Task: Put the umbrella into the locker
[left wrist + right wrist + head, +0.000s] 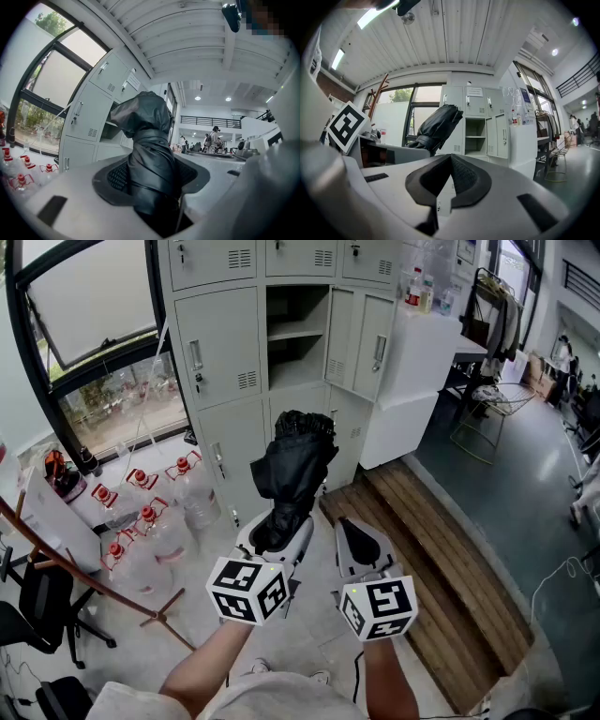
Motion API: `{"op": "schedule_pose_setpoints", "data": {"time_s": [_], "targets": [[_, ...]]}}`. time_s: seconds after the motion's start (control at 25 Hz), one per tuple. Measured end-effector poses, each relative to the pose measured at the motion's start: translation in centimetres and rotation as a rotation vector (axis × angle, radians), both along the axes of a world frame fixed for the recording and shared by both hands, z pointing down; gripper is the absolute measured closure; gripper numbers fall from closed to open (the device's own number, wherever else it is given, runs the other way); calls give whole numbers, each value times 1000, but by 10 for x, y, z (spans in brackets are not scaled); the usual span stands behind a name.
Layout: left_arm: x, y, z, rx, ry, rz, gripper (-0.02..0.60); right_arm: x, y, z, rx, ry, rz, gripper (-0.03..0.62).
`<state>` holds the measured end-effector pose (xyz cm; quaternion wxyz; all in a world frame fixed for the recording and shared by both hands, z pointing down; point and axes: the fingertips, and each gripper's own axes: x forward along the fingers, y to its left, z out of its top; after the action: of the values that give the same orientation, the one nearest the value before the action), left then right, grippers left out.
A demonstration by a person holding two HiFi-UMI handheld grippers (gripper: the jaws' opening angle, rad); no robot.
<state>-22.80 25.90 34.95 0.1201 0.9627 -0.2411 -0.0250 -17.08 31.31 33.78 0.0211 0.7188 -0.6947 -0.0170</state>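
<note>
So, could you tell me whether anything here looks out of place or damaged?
Nothing looks spilled or damaged. The folded black umbrella, clamped in the left gripper, bulges loosely above its strap, and one compartment of the grey metal locker bank stands open, which suits the task.

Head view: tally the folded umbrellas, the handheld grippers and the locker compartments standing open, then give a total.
Umbrella: 1
Grippers: 2 (left gripper, right gripper)
Open locker compartment: 1
Total: 4
</note>
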Motion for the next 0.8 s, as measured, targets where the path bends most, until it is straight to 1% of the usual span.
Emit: {"op": "schedule_pose_setpoints", "data": {"time_s": [0.32,0.48,0.64,0.8], "targets": [[7,10,-3,10,-5,-10,347,7,11,-1,7,-3,-10,591],[14,17,-1,2,-16,-17,347,13,18,1,14,-24,-20,591],[24,25,-3,14,-28,-24,345,20,25,-1,26,-29,-39,591],[34,34,-4,9,-22,-36,345,29,33,0,31,-24,-58,591]]}}
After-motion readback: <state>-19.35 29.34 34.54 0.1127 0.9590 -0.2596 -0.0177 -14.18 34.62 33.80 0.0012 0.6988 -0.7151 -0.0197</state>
